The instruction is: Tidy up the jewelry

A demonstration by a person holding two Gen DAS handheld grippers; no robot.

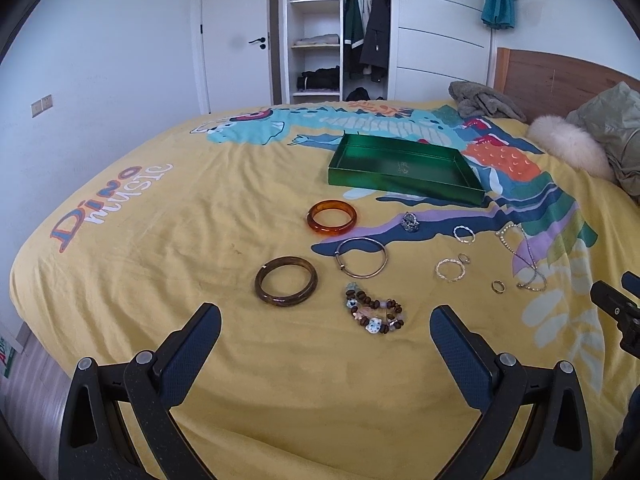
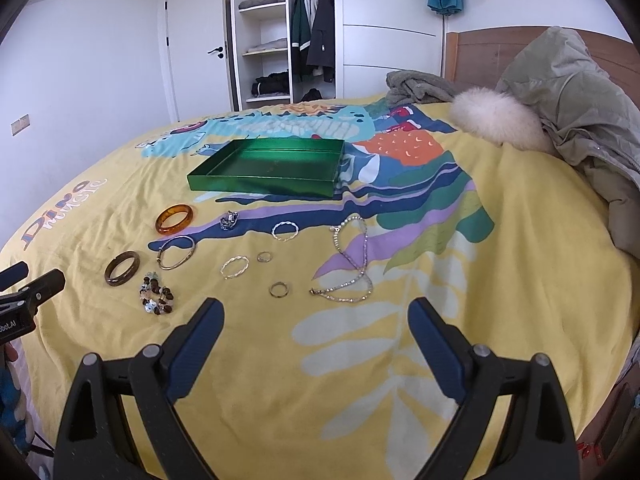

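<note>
Left tool [image 1: 325, 326] and right tool [image 2: 316, 318] hover side by side, jaws wide apart.

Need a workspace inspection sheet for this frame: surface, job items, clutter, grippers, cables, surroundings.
Surface: yellow dinosaur-print bedspread, lightly wrinkled.
Job's things: green tray holds no jewelry; loose on the spread lie an amber bangle, dark brown bangle, thin metal bangle, beaded bracelet, chain necklace, small rings and twisted hoops.
Clutter: khaki coat with fur trim, grey blanket near the headboard.
Grippers: left gripper open, holding nothing; right gripper open, holding nothing.
Cables: nothing seen.
Surroundings: open wardrobe, closed door.
</note>
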